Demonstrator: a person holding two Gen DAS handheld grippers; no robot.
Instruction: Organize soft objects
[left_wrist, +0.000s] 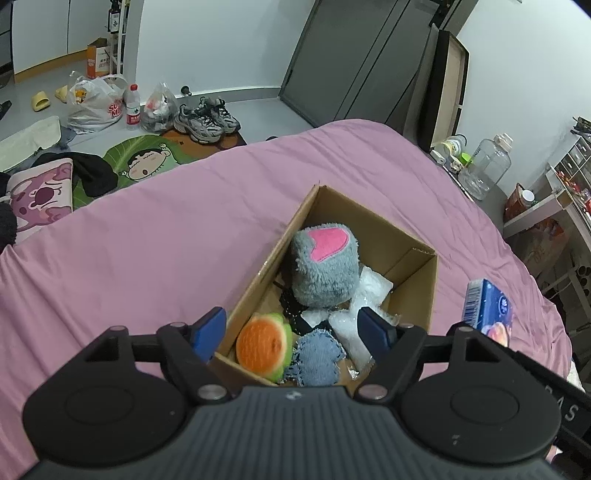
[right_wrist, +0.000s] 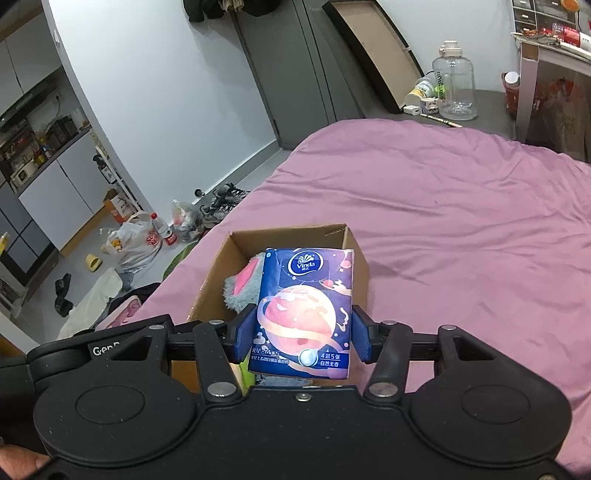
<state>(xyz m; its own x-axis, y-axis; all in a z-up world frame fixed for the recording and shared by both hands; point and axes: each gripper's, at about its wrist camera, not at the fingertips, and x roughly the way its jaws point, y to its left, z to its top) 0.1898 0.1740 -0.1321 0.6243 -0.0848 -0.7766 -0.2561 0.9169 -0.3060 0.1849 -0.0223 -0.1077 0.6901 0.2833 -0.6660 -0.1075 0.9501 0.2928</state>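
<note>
An open cardboard box (left_wrist: 413, 291) sits on the pink bed sheet (left_wrist: 166, 229). Inside lie a grey plush cube with a pink heart (left_wrist: 325, 266), an orange and green plush (left_wrist: 264, 345), a blue denim piece (left_wrist: 317, 356) and clear plastic bags (left_wrist: 354, 317). My left gripper (left_wrist: 291, 332) hangs open over the box's near end, nothing pinched between its blue pads. My right gripper (right_wrist: 301, 334) is shut on a blue tissue pack (right_wrist: 304, 314) printed with a planet, held above the box (right_wrist: 354, 243). The pack (left_wrist: 487, 314) also shows at the right in the left wrist view.
The bed's edge drops to a grey floor with sneakers (left_wrist: 207, 118), plastic bags (left_wrist: 94, 101), a water bottle (left_wrist: 132, 105) and a green cartoon mat (left_wrist: 144, 162). A side surface beyond the bed holds a large clear jug (right_wrist: 456, 86). A desk with shelves (left_wrist: 554, 199) stands at right.
</note>
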